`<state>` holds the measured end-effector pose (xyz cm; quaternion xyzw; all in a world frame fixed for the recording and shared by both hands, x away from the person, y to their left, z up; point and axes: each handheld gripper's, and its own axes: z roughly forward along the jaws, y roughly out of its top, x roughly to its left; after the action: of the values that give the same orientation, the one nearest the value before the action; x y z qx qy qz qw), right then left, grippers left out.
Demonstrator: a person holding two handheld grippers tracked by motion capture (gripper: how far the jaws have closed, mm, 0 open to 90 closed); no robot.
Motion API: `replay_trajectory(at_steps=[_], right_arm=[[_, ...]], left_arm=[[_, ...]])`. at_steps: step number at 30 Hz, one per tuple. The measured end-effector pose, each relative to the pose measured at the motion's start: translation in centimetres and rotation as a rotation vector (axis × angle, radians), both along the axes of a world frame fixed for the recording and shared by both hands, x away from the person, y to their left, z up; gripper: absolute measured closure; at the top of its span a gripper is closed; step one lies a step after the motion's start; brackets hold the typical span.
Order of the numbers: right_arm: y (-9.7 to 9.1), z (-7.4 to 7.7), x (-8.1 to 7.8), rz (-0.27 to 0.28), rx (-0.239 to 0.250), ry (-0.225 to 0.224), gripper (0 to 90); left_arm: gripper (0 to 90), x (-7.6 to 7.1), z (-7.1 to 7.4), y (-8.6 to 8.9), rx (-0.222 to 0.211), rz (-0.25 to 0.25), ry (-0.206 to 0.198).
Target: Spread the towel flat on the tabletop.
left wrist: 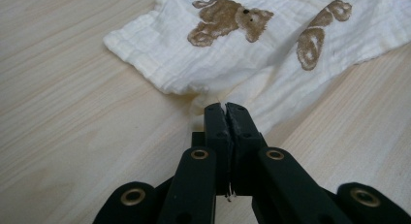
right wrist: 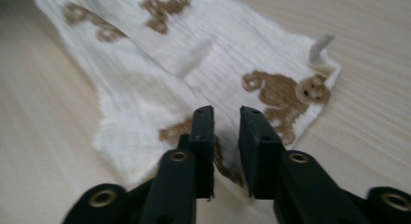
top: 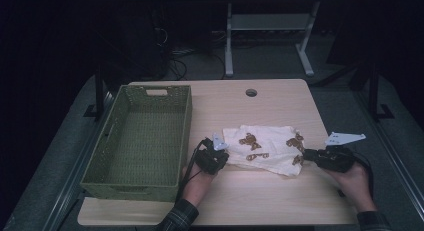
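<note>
White muslin cloth [top: 265, 148] with brown bears lies mid-table, right of the green basket [top: 142, 141]. I see my left gripper [left wrist: 226, 110] level at its near-left edge, jaws closed, seemingly pinching cloth; my right gripper [right wrist: 227, 118] hovers over its right end, jaws slightly apart, holding nothing.

Both forearms are coming in from the bottom of the high view, sleeves showing at the wrists. The left hand [top: 197, 183] is gripping the left gripper [top: 216, 152] from below, pointing it forward, its jaws pressed together in the left gripper view. The right hand [top: 354, 186] is holding the right gripper [top: 309, 155] pointing leftward, its jaws standing slightly parted with a narrow gap between them.
</note>
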<state>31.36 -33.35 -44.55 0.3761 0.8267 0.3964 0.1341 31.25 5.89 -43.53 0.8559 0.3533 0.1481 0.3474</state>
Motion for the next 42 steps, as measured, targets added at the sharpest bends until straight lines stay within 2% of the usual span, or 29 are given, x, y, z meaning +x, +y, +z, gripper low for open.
replay_trajectory(at_steps=[1,3,7,10,12,15,16,17,18,23,26,29,32,35,37,39,42], right_arm=[[0.1,0.5,-0.6,0.005,0.012,-0.009,73.2],[0.4,0.7,-1.7,0.038,0.042,0.002,73.1],[1.8,0.4,-3.1,0.093,0.028,0.02,72.6],[2.9,-0.3,-3.2,0.128,-0.006,0.046,71.0],[3.6,-1.0,-2.9,0.148,-0.019,0.08,70.2],[4.3,-1.7,-2.6,0.17,-0.048,0.093,70.2],[4.5,-1.9,-2.6,0.171,-0.049,0.103,72.6],[4.6,-2.0,-2.5,0.177,-0.062,0.109,80.4],[4.7,-2.1,-2.5,0.18,-0.069,0.105,83.3],[3.6,-1.2,-2.7,0.186,-0.031,0.103,85.8],[2.8,-0.6,-3.2,0.187,-0.004,0.097,85.9],[1.9,-0.3,-3.9,0.199,0.014,0.08,86.0],[1.0,-0.3,-4.7,0.201,0.035,0.084,86.0],[0.2,-0.3,-5.7,0.225,0.056,0.092,86.0],[0.2,-0.4,-6.3,0.248,0.053,0.101,85.9],[0.2,-0.6,-6.6,0.261,0.046,0.103,82.3],[0.1,-0.5,-6.5,0.249,0.058,0.088,74.3]], left_arm=[[88.2,0.0,0.0,0.0,0.0,-0.001,0.0],[88.2,0.0,-0.1,0.0,-0.001,-0.003,0.004],[88.2,0.0,-0.1,0.0,-0.006,-0.003,0.008],[88.1,0.0,-0.1,-0.1,-0.009,-0.003,0.009],[88.0,0.0,-0.1,-0.1,-0.01,-0.002,0.011],[88.0,0.0,-0.1,-0.1,-0.012,-0.005,0.01],[88.0,0.0,-0.1,-0.1,-0.012,-0.006,0.01],[88.0,0.1,-0.1,-0.1,-0.013,-0.007,0.011],[88.0,0.0,-0.1,-0.1,-0.016,-0.008,0.013],[88.0,-0.8,0.9,0.2,-0.054,-0.022,0.024],[88.0,-2.0,2.0,0.2,-0.076,-0.03,0.019],[88.0,-3.3,2.5,0.2,-0.076,-0.05,0.019],[88.0,-4.7,2.2,0.4,-0.076,-0.068,0.054],[87.6,-6.1,1.6,0.4,-0.071,-0.091,0.086],[87.2,-6.7,1.3,0.4,-0.057,-0.101,0.095],[85.2,-7.1,1.1,0.3,-0.056,-0.107,0.093],[75.6,-6.6,1.2,0.2,-0.051,-0.094,0.068]])
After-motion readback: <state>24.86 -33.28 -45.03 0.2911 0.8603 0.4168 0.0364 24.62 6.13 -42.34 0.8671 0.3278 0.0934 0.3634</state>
